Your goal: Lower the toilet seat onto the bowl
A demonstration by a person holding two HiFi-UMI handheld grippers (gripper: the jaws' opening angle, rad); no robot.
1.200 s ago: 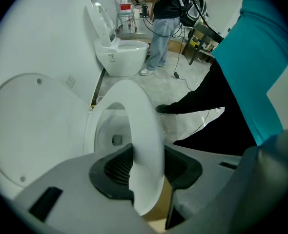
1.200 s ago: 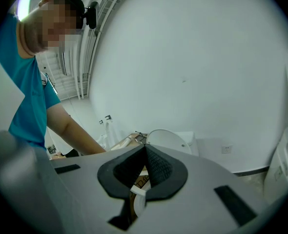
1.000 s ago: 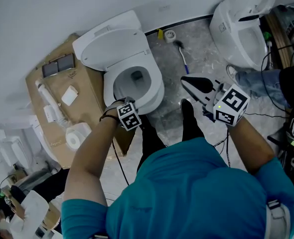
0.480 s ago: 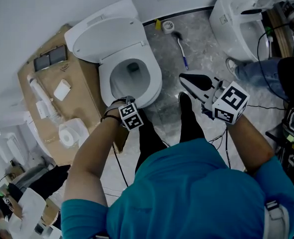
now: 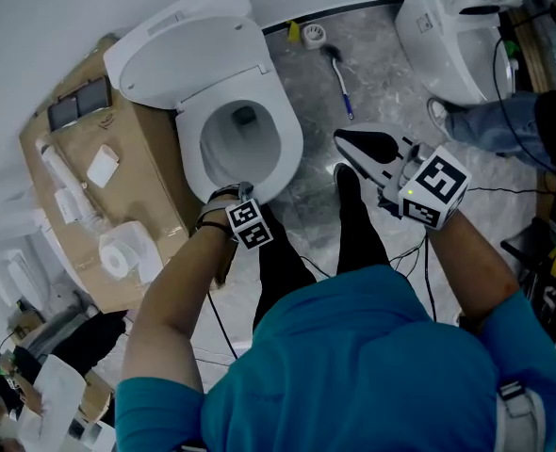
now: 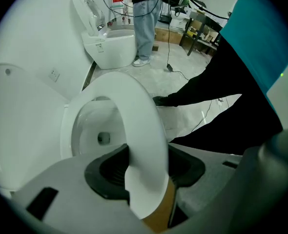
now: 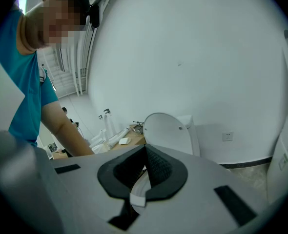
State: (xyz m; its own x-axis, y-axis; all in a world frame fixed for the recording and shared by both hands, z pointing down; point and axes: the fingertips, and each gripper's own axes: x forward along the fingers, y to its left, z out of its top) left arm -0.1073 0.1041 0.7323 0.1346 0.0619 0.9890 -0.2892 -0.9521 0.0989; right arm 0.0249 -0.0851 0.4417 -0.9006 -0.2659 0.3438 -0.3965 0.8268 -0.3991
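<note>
While left tool [image 6: 145,173] is opening around toilet seat [image 6: 134,111] | seat on bowl [image 6: 88,130] | right tool [image 7: 145,167] pressed together

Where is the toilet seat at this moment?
In the head view the toilet seat lies down on the bowl, left of centre; its front edge stands between the opening fingers of the left gripper.

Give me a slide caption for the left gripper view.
Left hand-held gripper, jaws opening, with the toilet seat rim between them over the bowl; lid upright.

Dim, flat light; fisheye-warped gripper views.
</note>
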